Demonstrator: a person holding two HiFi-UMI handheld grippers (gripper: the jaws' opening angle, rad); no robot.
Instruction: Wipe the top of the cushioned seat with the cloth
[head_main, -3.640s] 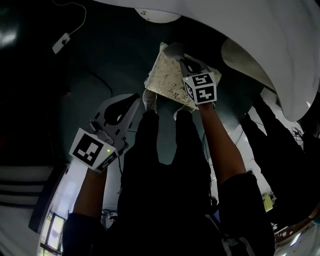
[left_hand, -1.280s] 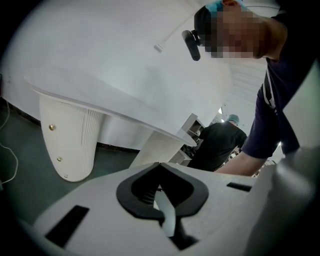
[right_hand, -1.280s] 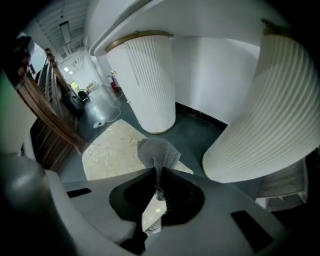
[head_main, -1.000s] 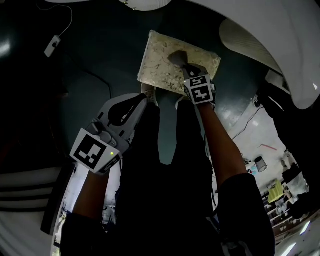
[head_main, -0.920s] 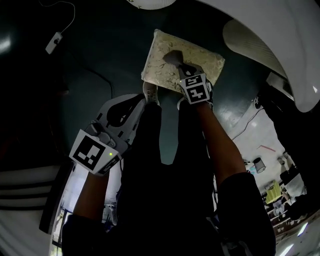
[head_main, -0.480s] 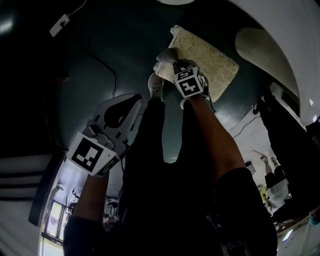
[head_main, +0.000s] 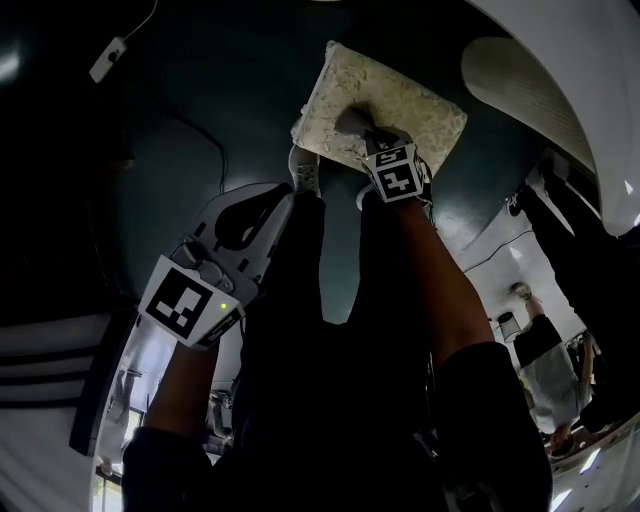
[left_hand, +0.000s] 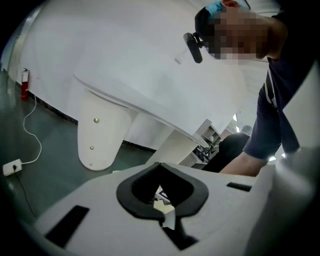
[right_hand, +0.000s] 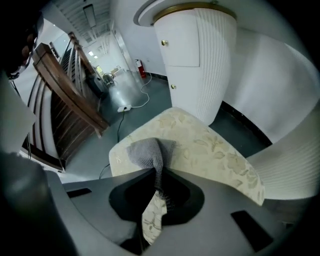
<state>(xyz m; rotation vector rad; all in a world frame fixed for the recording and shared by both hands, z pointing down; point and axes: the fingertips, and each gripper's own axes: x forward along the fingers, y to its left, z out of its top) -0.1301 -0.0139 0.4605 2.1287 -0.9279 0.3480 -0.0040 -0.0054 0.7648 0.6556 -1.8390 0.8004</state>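
The cushioned seat (head_main: 400, 100) is a cream floral pad low on the dark floor, also seen close up in the right gripper view (right_hand: 215, 150). My right gripper (head_main: 366, 130) is shut on a grey cloth (head_main: 352, 120) and presses it onto the pad's near middle. In the right gripper view, the cloth (right_hand: 147, 152) bunches out of the right gripper (right_hand: 157, 175) onto the cushion. My left gripper (head_main: 277, 200) hangs at the lower left, away from the seat, jaws together and holding nothing. The left gripper view points the left gripper (left_hand: 160, 165) at a white table.
A white ribbed pedestal (right_hand: 200, 60) stands just behind the seat, beside a dark wooden rack (right_hand: 65, 105). On the floor lies a power strip with a cable (head_main: 105, 60). My own shoes (head_main: 305, 170) stand at the seat's near edge. Another person (left_hand: 270, 115) bends nearby.
My right gripper swept the cloth to the cushion's left corner half a second ago and has come back to the middle of the pad. The left gripper has stayed put.
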